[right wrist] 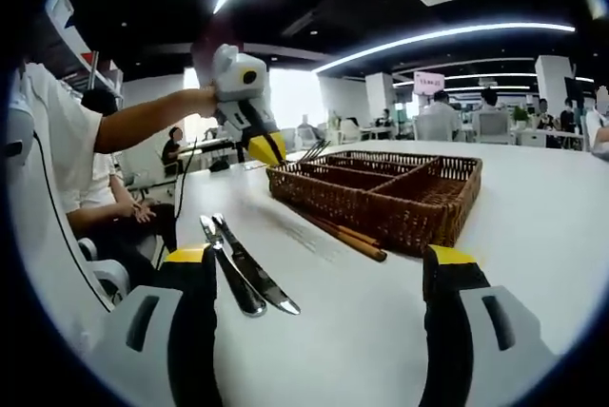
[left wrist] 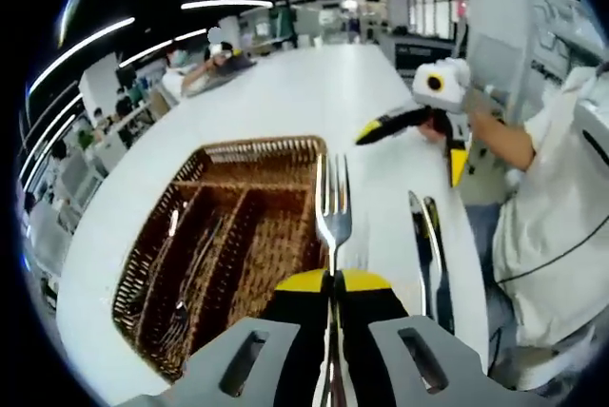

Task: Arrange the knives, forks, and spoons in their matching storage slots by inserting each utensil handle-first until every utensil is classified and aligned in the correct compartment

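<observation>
My left gripper [left wrist: 333, 281] is shut on a silver fork [left wrist: 333, 200], tines pointing away, just over the near right corner of a brown wicker tray [left wrist: 257, 146] with long compartments. Some cutlery lies in the tray's left slots. Two knives [left wrist: 428, 247] rest side by side on the white table right of the tray. My right gripper [right wrist: 319, 260] stands open and empty, low over the table, with the knives [right wrist: 243, 272] just past its left jaw. From there the left gripper [right wrist: 269, 150] holds the fork [right wrist: 312, 150] at the tray's [right wrist: 381, 217] far left end.
A pair of wooden chopsticks [right wrist: 344, 233] lies on the table against the tray's front wall. A person in a white shirt [left wrist: 557, 217] sits at the table edge beside the knives. The right gripper [left wrist: 408, 160] hovers open beyond the tray. More people sit further back.
</observation>
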